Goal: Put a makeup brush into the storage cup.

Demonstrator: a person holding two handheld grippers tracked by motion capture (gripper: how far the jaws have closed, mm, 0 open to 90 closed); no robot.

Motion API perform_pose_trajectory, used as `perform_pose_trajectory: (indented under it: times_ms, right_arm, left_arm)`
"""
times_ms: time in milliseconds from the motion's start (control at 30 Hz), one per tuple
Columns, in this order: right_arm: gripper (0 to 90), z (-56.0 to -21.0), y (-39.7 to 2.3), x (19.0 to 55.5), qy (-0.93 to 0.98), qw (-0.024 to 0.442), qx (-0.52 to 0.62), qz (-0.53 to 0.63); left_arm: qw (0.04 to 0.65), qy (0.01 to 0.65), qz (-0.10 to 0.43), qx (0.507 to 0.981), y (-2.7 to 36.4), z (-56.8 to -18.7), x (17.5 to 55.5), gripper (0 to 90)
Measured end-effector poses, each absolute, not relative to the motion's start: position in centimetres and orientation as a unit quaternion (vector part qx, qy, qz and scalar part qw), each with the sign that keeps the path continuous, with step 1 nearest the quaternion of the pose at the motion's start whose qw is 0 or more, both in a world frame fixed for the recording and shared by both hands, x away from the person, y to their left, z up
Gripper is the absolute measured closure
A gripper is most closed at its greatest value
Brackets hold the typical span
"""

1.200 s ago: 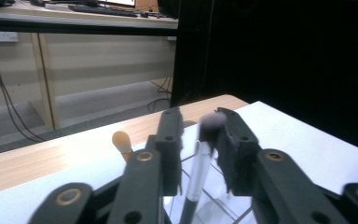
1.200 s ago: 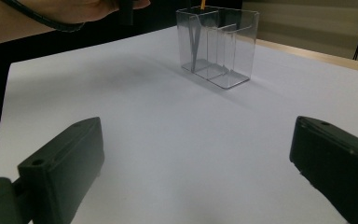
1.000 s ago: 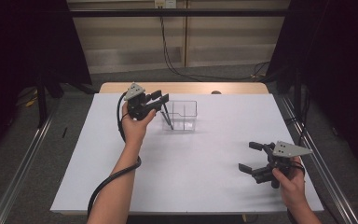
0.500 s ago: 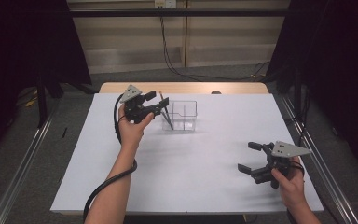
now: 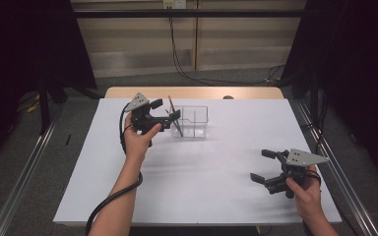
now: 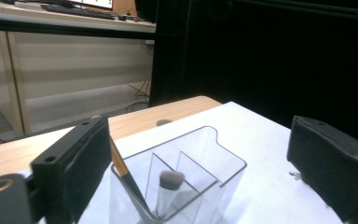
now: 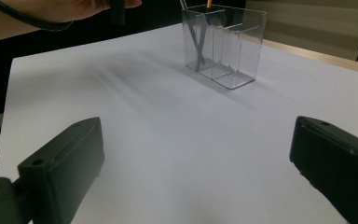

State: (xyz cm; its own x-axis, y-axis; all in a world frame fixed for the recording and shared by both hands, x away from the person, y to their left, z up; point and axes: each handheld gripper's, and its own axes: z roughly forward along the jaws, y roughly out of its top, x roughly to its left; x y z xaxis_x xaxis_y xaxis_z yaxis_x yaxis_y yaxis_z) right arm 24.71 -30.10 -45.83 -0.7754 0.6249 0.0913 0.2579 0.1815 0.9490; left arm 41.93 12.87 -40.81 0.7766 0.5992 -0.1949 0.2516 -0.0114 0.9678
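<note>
Recording room, seen from above.
A white-covered desk (image 5: 197, 187) with a wooden far edge stands on grey floor (image 5: 24, 162); black curtains (image 5: 24, 44) flank it, a pale panelled wall (image 5: 187, 44) with hanging cables (image 5: 187, 64) lies behind.

My left gripper (image 5: 165, 117) is raised at arm's length, its jaws just opened wide and gripping nothing. My right gripper (image 5: 265, 166) rests low near me, jaws spread apart.

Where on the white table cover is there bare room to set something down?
The wide middle of the table cover, between the left tongs and right tongs, is bare. So is the far right corner beyond the clear organizer. It is crowded only around the organizer, where the brush leans.
</note>
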Motion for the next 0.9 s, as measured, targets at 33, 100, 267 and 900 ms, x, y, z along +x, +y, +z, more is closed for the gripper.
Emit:
perform_pose_trajectory:
  times_ms: [33,100,267,900]
  right_arm:
    - [2.5,-45.8,-30.1,24.7,0.751,0.162,0.294,0.568]
    - [2.5,-45.8,-30.0,24.7,0.752,0.161,0.293,0.568]
    - [2.5,-45.8,-29.9,24.7,0.753,0.162,0.292,0.567]
    - [2.5,-45.7,-30.1,24.6,0.751,0.163,0.294,0.568]
  left_arm:
    - [0.634,0.301,0.136,0.699,12.9,-40.8,41.9,2.9]
    - [0.633,0.292,0.136,0.704,13.1,-40.8,41.7,1.2]
    - [0.632,0.295,0.128,0.705,13.3,-40.8,41.5,0.8]
    - [0.632,0.269,0.117,0.717,14.0,-40.9,39.6,0.8]
